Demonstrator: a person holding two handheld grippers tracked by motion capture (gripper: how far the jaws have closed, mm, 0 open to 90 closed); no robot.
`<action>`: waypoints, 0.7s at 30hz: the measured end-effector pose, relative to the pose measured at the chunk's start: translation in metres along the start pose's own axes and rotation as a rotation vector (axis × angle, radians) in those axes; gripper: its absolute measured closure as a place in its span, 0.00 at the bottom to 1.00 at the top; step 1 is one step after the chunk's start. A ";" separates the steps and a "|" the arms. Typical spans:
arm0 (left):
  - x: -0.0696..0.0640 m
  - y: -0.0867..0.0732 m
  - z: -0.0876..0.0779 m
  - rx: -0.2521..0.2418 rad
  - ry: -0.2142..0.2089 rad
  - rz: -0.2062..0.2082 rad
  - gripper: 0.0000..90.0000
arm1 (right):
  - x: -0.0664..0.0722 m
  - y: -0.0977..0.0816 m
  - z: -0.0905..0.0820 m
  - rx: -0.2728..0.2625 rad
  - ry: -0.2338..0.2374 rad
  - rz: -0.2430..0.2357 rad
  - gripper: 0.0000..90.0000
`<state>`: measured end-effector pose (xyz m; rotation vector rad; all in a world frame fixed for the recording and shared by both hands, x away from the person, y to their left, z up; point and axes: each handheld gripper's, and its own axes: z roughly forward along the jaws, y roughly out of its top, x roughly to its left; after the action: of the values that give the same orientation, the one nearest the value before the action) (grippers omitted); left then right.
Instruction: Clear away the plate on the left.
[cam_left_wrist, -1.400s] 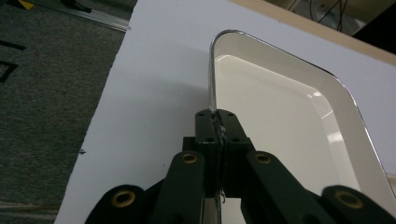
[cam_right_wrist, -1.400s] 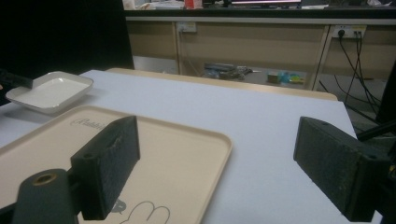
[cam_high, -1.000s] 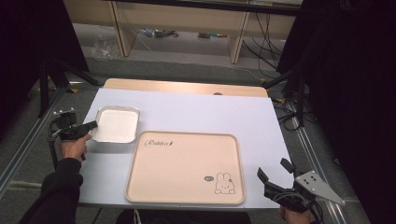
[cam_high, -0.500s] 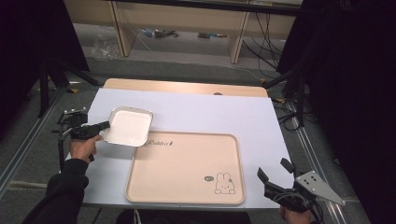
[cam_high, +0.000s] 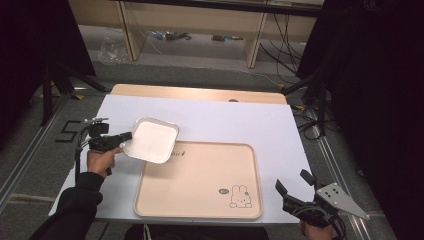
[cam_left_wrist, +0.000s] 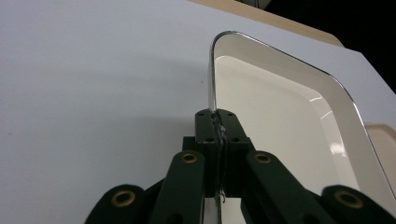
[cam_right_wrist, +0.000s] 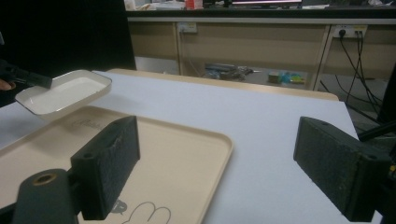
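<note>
1. One small white rectangular dish with rounded corners (cam_high: 150, 141) is what you are working with. You have it pinched by its rim in your left gripper (cam_high: 121, 140), the jaws closed tight on the thin edge, as the left gripper view shows (cam_left_wrist: 215, 122).

2. That dish hangs clear of the white table covering (cam_high: 240, 120), tilted a little, with its far corner already over the upper left corner of the large beige plastic tray with the rabbit drawing (cam_high: 200, 182). From the right gripper view the dish (cam_right_wrist: 65, 91) floats just above the tray's near rim (cam_right_wrist: 196, 135) rather than resting on it.

3. Lifting and most of the carry look done. By my reading, what remains is to bring the dish fully over the tray's flat floor, level it, lower it until it sits, and then open the jaws.

4. Your right gripper (cam_high: 296, 192) waits at the table's near right corner, just off the tray's lower right corner, jaws wide apart and holding nothing; its two black pads (cam_right_wrist: 109, 165) stand well separated in its own view.

5. Nothing else lies on the tray, so any spot on its floor should take the dish.
</note>
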<state>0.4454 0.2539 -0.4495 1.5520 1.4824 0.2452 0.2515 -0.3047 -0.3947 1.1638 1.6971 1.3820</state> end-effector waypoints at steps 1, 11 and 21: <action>-0.002 -0.001 0.001 0.004 -0.009 -0.001 0.98 | 0.000 0.000 0.000 -0.004 -0.003 -0.003 0.17; -0.036 -0.014 0.017 0.074 -0.112 0.054 0.98 | 0.000 0.000 0.000 -0.004 -0.002 -0.003 0.17; -0.065 -0.031 0.031 0.159 -0.160 0.137 0.98 | 0.000 0.000 0.000 0.000 -0.001 0.003 0.17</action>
<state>0.4298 0.1779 -0.4598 1.7606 1.2984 0.0808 0.2510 -0.3048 -0.3947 1.1669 1.6950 1.3833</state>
